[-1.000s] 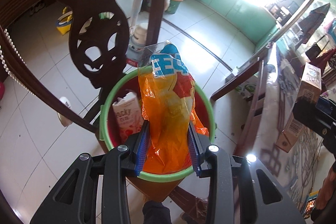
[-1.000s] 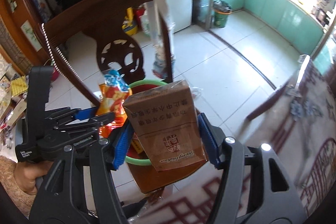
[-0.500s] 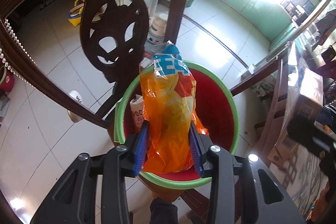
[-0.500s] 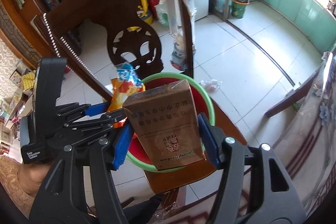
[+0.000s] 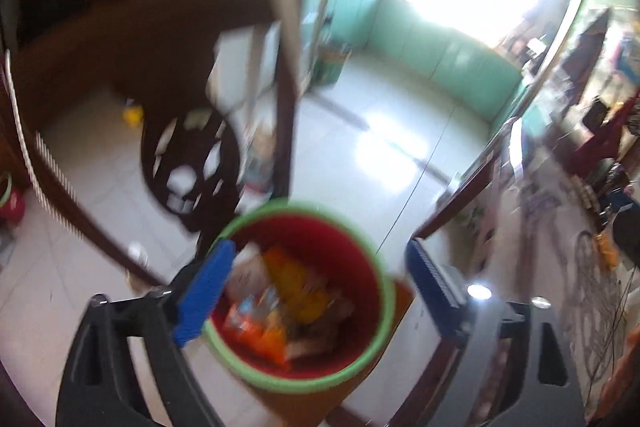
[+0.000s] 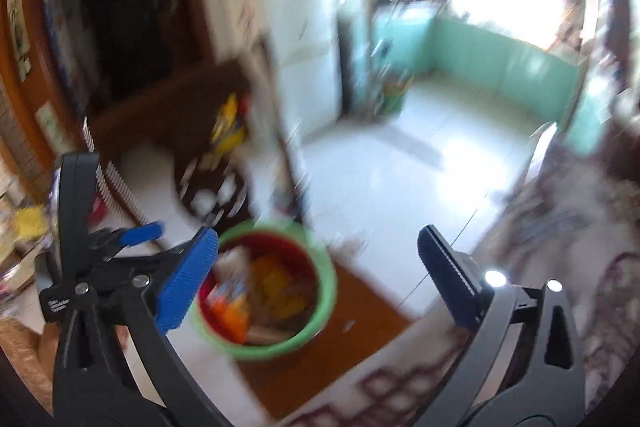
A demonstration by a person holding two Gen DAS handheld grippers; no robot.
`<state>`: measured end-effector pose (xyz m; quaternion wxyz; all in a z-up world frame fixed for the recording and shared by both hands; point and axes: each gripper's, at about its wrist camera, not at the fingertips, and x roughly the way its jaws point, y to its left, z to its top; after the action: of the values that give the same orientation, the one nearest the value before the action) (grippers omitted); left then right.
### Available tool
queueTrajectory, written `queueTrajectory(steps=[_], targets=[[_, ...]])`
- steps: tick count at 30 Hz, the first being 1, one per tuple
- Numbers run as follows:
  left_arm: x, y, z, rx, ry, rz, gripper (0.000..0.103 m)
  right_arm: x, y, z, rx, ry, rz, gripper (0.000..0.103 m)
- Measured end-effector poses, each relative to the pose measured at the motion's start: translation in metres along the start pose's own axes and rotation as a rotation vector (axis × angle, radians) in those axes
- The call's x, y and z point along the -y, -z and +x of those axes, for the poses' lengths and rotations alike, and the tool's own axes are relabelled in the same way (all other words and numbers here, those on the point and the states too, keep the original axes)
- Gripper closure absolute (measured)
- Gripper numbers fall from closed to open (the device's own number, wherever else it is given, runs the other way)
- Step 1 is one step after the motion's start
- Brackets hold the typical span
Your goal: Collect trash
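Observation:
A red bucket with a green rim (image 5: 384, 291) stands on a wooden chair seat below both grippers; it also shows in the right wrist view (image 6: 330, 291). Inside it lie an orange snack bag (image 5: 276, 315), a white carton (image 5: 248, 267) and a brown box (image 5: 320, 331), all blurred. My left gripper (image 5: 316, 287) is open and empty above the bucket. My right gripper (image 6: 320, 283) is open and empty, above and to the right of the bucket. The left gripper (image 6: 132, 239) shows at the left of the right wrist view.
A dark carved wooden chair back (image 5: 192, 163) rises behind the bucket. A patterned table top (image 6: 560, 267) lies to the right. White tiled floor (image 5: 380, 155) and green cabinets (image 5: 440, 55) are beyond. Both views are motion-blurred.
Both grippers have opened. The orange snack bag and the brown box have dropped into the bucket. Both grippers have risen and pulled back.

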<state>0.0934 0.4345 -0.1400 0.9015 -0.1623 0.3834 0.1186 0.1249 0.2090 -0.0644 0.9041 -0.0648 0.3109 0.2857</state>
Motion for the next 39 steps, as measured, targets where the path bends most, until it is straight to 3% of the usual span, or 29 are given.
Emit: queueTrajectory(steps=[4,7,9,11,15,18,23,29,39], targets=[[0.058,-0.011,-0.047,0.199,0.035,0.058,0.008,0.026,-0.003,-0.059,0.139,0.195,-0.018,0.004],[0.108,-0.004,-0.081,0.354,0.058,0.159,0.008,0.044,0.006,-0.106,0.270,0.317,0.001,0.004],[0.140,0.003,-0.095,0.407,0.043,0.229,0.008,0.060,0.018,-0.131,0.287,0.402,0.045,0.004],[0.168,0.010,-0.104,0.413,0.035,0.269,0.008,0.077,0.028,-0.150,0.300,0.436,0.100,0.004],[0.216,0.023,-0.120,0.358,0.143,0.239,0.008,0.119,0.043,-0.181,0.222,0.416,0.199,0.004],[0.242,0.038,-0.130,0.345,0.173,0.238,0.008,0.143,0.057,-0.201,0.189,0.420,0.218,0.004],[0.271,0.078,-0.151,0.399,0.119,0.209,0.008,0.176,0.071,-0.228,0.138,0.408,0.222,0.004],[0.296,0.107,-0.160,0.351,0.097,0.205,0.008,0.195,0.085,-0.238,0.094,0.387,0.226,0.004],[0.306,0.119,-0.161,0.293,0.059,0.172,0.008,0.203,0.095,-0.250,0.073,0.354,0.203,0.004]])
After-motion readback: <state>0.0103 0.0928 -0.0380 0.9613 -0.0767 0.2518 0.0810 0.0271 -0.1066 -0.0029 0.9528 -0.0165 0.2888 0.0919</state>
